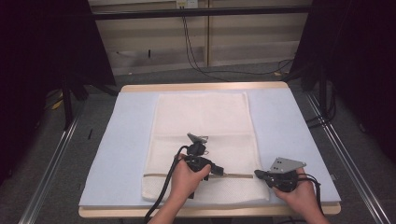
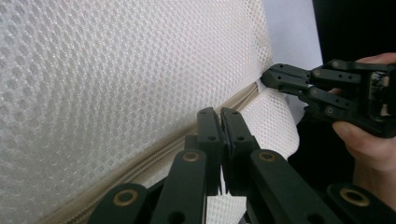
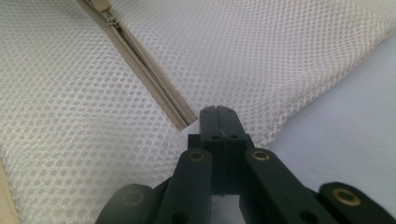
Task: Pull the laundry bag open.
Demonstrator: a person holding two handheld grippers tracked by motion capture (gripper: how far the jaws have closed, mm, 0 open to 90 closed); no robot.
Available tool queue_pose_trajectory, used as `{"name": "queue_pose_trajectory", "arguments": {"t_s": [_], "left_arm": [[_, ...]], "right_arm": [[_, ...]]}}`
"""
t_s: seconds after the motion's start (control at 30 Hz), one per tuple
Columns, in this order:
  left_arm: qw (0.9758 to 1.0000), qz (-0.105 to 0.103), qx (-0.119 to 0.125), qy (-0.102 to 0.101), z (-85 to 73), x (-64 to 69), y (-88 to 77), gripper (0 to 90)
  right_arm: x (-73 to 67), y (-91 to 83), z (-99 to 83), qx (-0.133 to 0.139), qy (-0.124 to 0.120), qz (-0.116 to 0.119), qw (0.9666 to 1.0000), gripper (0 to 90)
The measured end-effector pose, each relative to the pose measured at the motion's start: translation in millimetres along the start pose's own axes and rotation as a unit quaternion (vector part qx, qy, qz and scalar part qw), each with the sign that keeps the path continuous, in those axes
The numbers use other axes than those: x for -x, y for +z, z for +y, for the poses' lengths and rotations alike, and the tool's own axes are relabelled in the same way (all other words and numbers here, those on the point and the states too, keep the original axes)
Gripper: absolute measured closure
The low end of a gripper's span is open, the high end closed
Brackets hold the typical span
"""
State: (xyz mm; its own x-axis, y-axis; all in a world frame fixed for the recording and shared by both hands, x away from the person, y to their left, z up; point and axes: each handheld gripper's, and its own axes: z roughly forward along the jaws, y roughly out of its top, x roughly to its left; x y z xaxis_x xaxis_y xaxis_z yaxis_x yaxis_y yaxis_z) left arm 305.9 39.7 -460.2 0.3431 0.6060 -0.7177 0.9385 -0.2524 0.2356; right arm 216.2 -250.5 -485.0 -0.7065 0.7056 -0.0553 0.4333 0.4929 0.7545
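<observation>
Two closed grippers: left gripper (image 2: 220,116) fingers shut at beige zipper (image 3: 149,74) | right gripper (image 3: 218,114) fingers pinch right edge of white mesh laundry bag (image 1: 201,121) | step: zipping; next: pull slider along.

A wooden table (image 1: 205,87) covered by a pale blue mat (image 1: 289,130) is seen at the centre. Grey floor (image 1: 154,77), black cables (image 1: 191,51) and beige wall panels (image 1: 252,32) are shown above; dark curtains (image 1: 364,70) flank both sides.

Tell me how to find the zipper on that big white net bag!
Look at the pale blue mat on the table, where the white mesh bag lies flat. Near the bag's front edge, by the person's hands, a thin tan zipper runs sideways from the left gripper toward the right gripper. It is the one smooth beige stripe on holey white netting.
</observation>
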Motion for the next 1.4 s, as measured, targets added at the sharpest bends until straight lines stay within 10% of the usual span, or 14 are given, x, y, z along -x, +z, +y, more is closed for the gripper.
{"name": "queue_pose_trajectory", "arguments": {"t_s": [1.4], "left_arm": [[1.0000,-0.003,0.008,-0.003,-5.1,-17.0,-23.7,87.7]], "right_arm": [[0.7,0.2,-0.7,0.004,0.007,0.002,1.0000,90.0]]}}
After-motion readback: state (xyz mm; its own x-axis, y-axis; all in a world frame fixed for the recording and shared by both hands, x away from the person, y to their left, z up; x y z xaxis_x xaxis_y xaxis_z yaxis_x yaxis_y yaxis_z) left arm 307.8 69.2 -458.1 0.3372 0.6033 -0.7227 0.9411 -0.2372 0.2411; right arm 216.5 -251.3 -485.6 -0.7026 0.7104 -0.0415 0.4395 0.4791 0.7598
